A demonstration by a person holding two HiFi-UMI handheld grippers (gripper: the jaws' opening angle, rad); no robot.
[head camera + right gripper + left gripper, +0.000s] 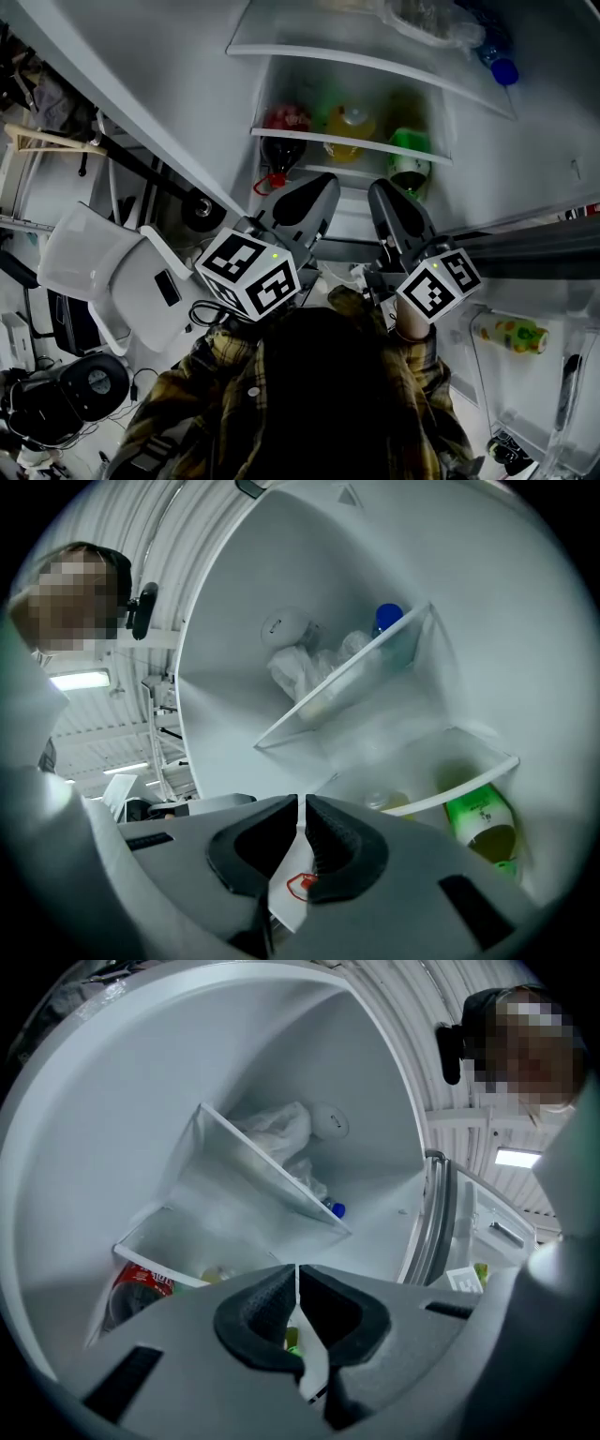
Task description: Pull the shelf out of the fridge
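Left gripper [298, 1277] jaws clamped on thin shelf [286, 892] edge, right gripper [302, 805] jaws likewise

No print on the red bottle [139, 1288] or green bottle [487, 822] is legible.

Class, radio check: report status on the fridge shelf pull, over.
Left gripper and right gripper both shut on the shelf, front edge. Shelf inside the fridge. Three bottles just behind the grip, apparently riding on it.
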